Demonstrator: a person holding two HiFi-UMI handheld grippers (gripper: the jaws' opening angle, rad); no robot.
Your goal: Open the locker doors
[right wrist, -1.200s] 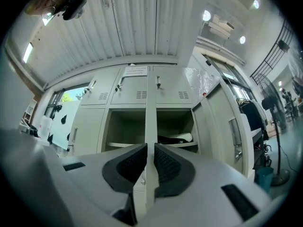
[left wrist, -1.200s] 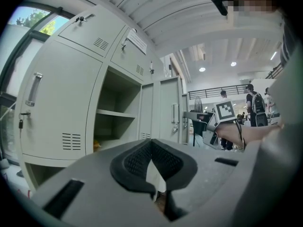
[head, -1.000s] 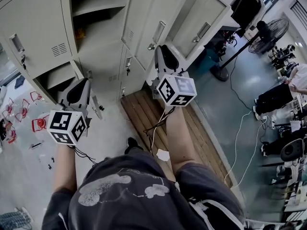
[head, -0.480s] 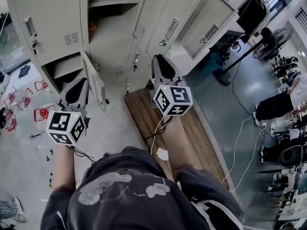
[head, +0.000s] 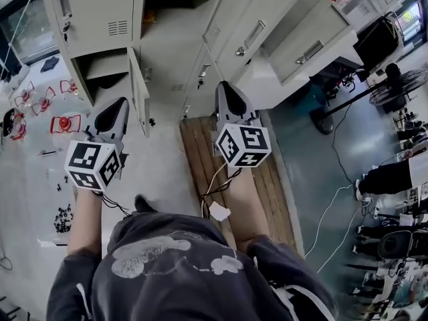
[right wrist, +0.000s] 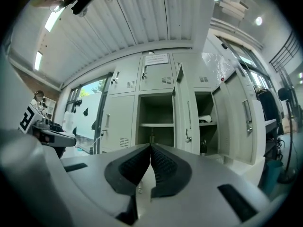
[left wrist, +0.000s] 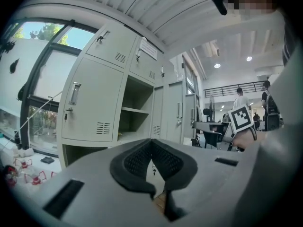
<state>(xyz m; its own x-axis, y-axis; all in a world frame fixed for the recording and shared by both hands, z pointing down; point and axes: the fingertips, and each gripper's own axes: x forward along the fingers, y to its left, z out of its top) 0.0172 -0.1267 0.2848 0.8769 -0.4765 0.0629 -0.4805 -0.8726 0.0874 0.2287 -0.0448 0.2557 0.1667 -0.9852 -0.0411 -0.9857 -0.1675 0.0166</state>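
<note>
A bank of beige metal lockers (head: pixel 87 12) fills the top of the head view. Its middle compartment (head: pixel 174 5) stands open with a shelf inside, and two doors (head: pixel 251 29) at the right hang open. In the right gripper view the open compartment (right wrist: pixel 154 117) lies straight ahead, with a closed door (right wrist: pixel 120 122) to its left. My left gripper (head: pixel 115 103) (left wrist: pixel 152 142) is shut and empty, short of a low open door (head: pixel 139 92). My right gripper (head: pixel 225 84) (right wrist: pixel 150 146) has just been closing; its pads meet with nothing between them.
A wooden pallet (head: pixel 200 152) lies on the floor under the right arm. Red parts (head: pixel 67 122) are scattered on the floor at the left. A standing fan (head: pixel 401 79), desks and floor cables (head: pixel 328 206) are at the right, where a person (head: pixel 394 176) sits.
The head camera has swung, so the lockers now sit further up and left. Both grippers have slid back and a little down from the locker fronts, the right one away from a door latch.
</note>
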